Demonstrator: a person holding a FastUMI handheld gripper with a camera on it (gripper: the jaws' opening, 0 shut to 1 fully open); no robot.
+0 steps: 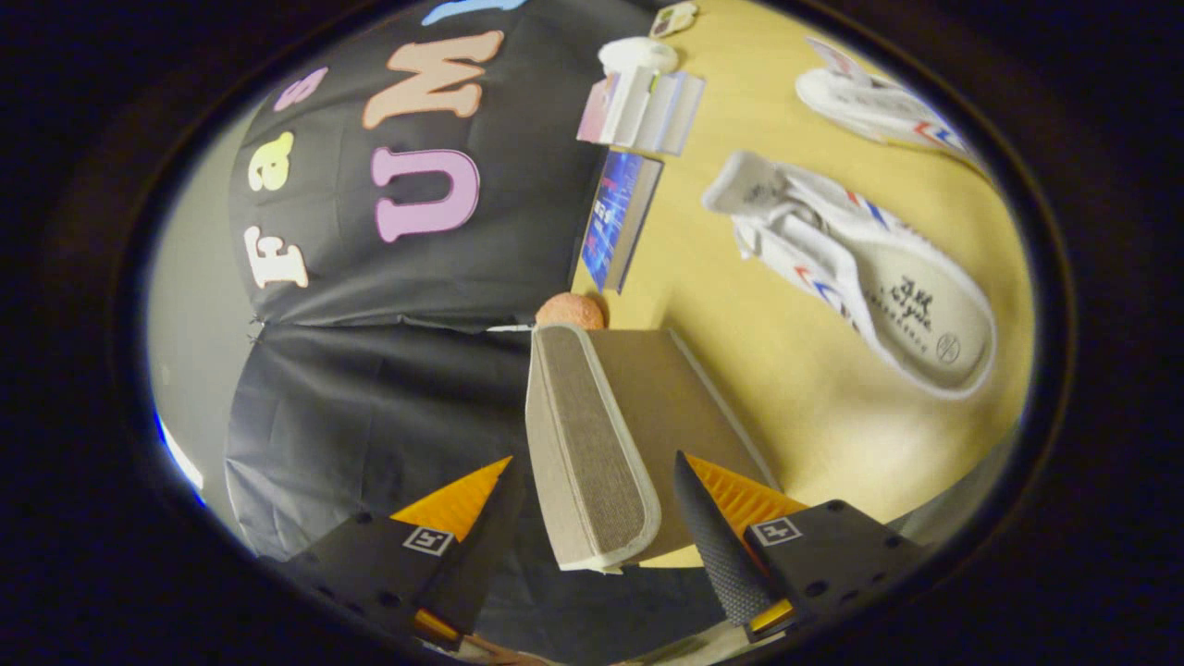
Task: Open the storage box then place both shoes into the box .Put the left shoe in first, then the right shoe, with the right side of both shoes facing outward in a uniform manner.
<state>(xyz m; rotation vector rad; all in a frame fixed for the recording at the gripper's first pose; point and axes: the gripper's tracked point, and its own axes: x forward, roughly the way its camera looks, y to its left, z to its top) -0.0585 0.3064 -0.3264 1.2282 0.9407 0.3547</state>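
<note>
Table (795, 370) carries all. Storage box (638, 407) sits just ahead of my fingers, its lid (592, 453) between them; my gripper (592, 518) spread wide, gripping nothing. Risk: lid edge slips off one finger, flops shut. Nearer shoe (860, 277) beyond the box, lengthwise along the table, opening toward me. Second shoe (879, 106) near far edge.

The far shoe (879, 106) is cut off at the view's rim — only part shows. Behind the storage box (610, 435), an orange ball (571, 310) is mostly hidden. Print inside the near shoe (860, 268) is perhaps lettering, too small to tell.
</note>
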